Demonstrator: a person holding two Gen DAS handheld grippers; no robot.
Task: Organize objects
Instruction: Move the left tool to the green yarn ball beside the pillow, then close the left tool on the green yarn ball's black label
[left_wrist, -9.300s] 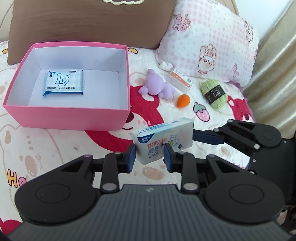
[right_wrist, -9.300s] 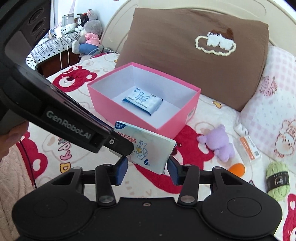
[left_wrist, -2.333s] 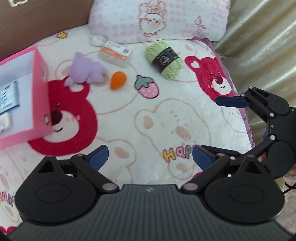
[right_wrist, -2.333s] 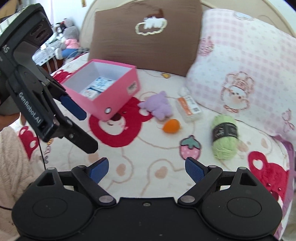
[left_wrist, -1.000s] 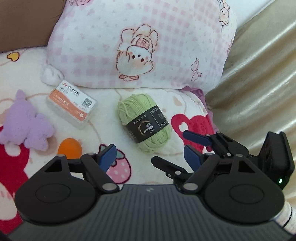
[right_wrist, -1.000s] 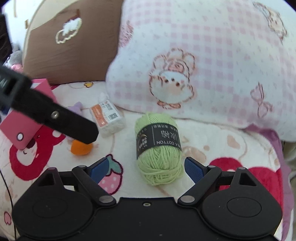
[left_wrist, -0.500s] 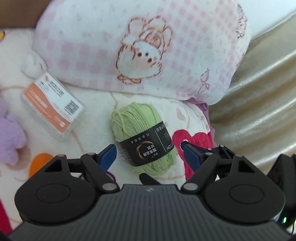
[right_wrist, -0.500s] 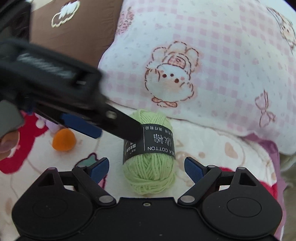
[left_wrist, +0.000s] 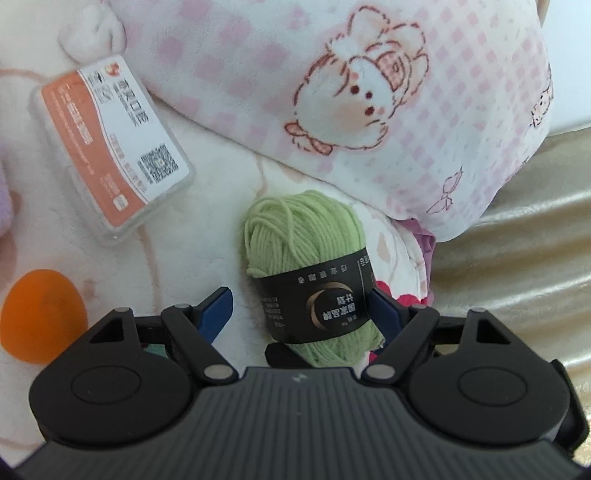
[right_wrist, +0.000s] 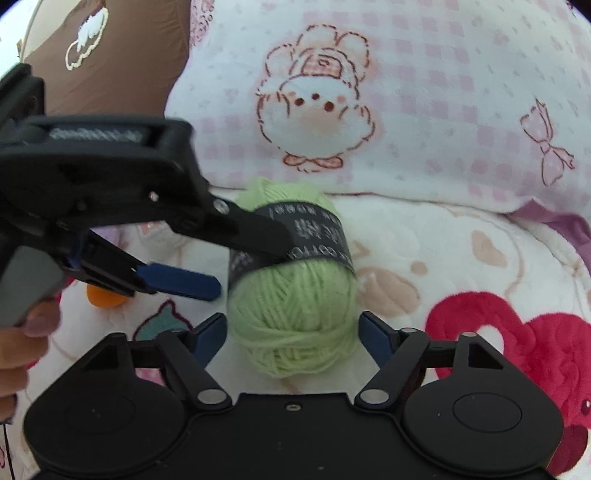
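The green yarn ball (right_wrist: 295, 291) with its black paper band lies on the printed bed cover (right_wrist: 461, 266), at the centre of both wrist views, just in front of the pink checked pillow (right_wrist: 424, 92).

Right gripper (right_wrist: 291, 332): the yarn sits between its blue pads, low centre of the right wrist view. The jaws are closing; the left pad appears at or almost at the wool, and a narrow gap shows at the right pad. No firm grip is evident.

Left gripper (left_wrist: 301, 308): in the left wrist view the yarn is also between its fingers, offset toward the right one. The right pad lies against the black band; the left pad stands clear, with white cover showing between it and the wool. The jaws stand fairly wide. In the right wrist view this gripper reaches in from the left edge, one black finger crossing the band, the blue-padded finger short of the ball. A hand (right_wrist: 18, 332) holds its handle at the lower left edge.

Surroundings, left wrist view: the pillow overhangs the yarn's upper side. An orange-and-white packet (left_wrist: 110, 144) lies upper left, well apart. An orange egg-shaped object (left_wrist: 40, 314) sits at the left edge. A beige fabric surface (left_wrist: 517, 258) bounds the right side. Open cover lies between the yarn and the packet.
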